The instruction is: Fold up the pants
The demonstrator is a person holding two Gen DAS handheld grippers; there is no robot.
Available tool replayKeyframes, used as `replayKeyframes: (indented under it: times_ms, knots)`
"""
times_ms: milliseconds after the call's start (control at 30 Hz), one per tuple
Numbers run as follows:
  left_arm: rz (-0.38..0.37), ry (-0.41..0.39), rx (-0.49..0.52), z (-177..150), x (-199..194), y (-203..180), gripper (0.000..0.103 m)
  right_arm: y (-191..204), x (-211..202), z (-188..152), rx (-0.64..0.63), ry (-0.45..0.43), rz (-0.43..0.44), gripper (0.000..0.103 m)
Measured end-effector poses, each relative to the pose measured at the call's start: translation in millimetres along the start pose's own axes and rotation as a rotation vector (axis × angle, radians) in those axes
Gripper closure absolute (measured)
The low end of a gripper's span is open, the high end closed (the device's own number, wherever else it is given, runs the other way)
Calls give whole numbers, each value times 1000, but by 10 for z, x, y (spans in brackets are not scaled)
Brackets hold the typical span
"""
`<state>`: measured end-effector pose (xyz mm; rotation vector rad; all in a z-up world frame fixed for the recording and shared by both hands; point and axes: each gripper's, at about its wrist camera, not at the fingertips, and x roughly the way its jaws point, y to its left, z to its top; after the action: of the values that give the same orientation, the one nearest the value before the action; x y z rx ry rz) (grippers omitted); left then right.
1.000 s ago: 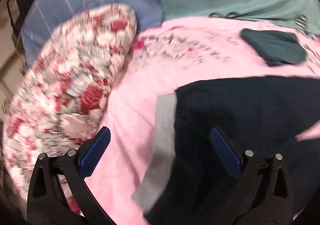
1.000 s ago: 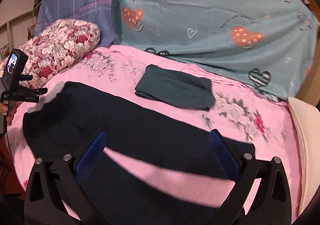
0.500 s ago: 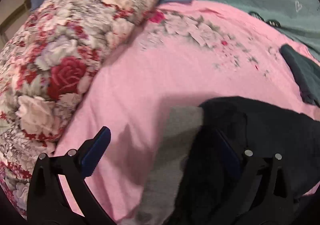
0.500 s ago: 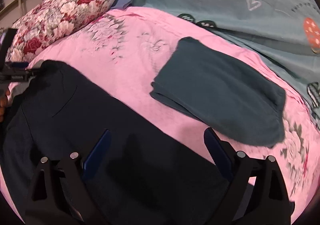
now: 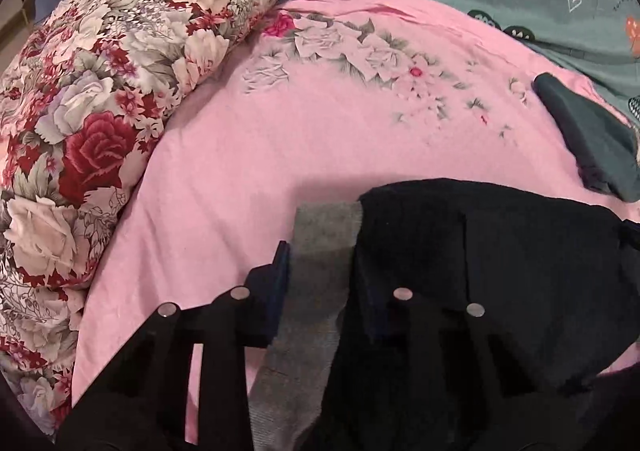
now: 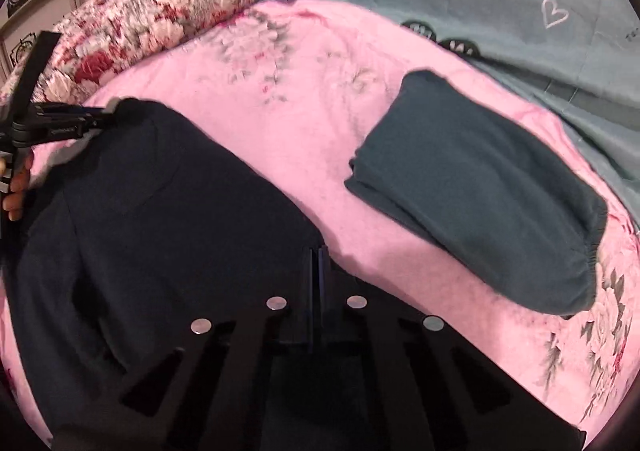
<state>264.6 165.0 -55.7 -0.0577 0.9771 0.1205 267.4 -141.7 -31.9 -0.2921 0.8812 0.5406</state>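
Both grippers have dropped and just closed, left gripper (image 5: 320,271) pinching the grey waistband (image 5: 320,243), right gripper (image 6: 316,275) pinching the dark pants (image 6: 168,211), 0 folds made.

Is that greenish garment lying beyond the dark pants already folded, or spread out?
Folded. The teal garment lies as a compact doubled rectangle on the pink sheet, layered edges showing along its near side.

Two black plastic tools, the left tool (image 5: 320,271) and the right tool (image 6: 316,271), each carry dark blue pads (image 5: 280,275), silver round screw heads (image 6: 277,303) and triangular cut-outs along their arms.
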Motion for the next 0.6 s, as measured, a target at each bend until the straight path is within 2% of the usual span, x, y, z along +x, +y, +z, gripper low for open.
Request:
replayKeyframes:
  times_ms: [100,233,400,500,600]
  knots:
    - [-28,-34,-27,-48,-179,73,73,131,-305,-11,-27,-60,-14,101]
    - [-58,-90,-11,-137,-532,51,73,346,-770,-117,-81,-143,-32,101]
    - [-99,-161,10,-475,-1093,157,73,831,-1429,-549,-182,-242,-6,101]
    - [-117,-167,6,-790,-1294,294,73,1163,-1642,-950,-234,-239,52,101]
    - [-113,-121,5,-1220,-1298,412,73,1453,-1547,-1343,-269,-167,97,101]
